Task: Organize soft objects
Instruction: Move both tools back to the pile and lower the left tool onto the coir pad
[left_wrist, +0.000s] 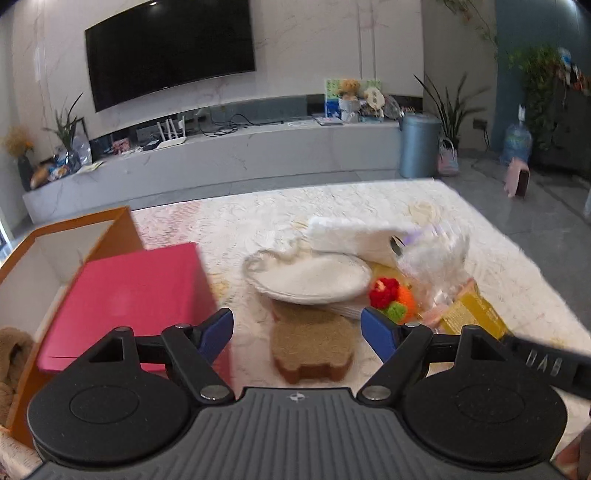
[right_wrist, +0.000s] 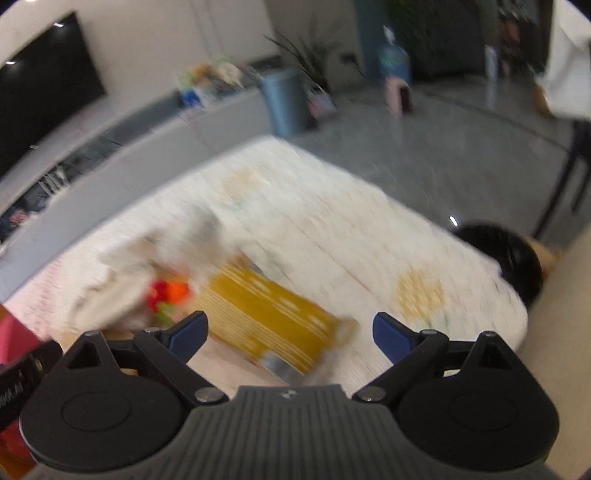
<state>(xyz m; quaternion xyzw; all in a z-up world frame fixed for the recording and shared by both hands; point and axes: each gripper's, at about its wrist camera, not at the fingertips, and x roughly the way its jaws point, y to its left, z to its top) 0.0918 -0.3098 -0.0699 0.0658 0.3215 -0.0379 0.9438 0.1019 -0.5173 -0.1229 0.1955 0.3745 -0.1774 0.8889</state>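
left gripper (left_wrist: 297, 328): jaws wide apart, nothing between the pads — it points down at the desk (left_wrist: 258, 218).
right gripper (right_wrist: 290, 332): jaws wide apart and empty; its view is badly smeared.
box (left_wrist: 55, 258): orange, open-topped, to the left of the left jaw. A pink lid or board (left_wrist: 136, 295) leans across it, and a bit of brown plush (left_wrist: 11, 362) shows at its near-left corner — whether that sits inside, I cannot tell.
toast pillow (left_wrist: 312, 343): brown, slice-shaped, flat on the desk straight ahead between the left jaws.
white pads (left_wrist: 310, 277): a stack of round ones just beyond the pillow, with a white towel (left_wrist: 354, 236) lying over its far edge.
knit ball (left_wrist: 391, 299): red, orange and green, just beyond the right jaw of the left gripper.
yellow bag (right_wrist: 266, 317): striped, ahead of the right gripper and nearer its left jaw; clear wrapping lies blurred beyond it.
progress: early, by my reading. Nearly all the soft things lie loose in a pile on the desk, and neither gripper holds anything.
left to do: pick each up and put it away, probably in the box.
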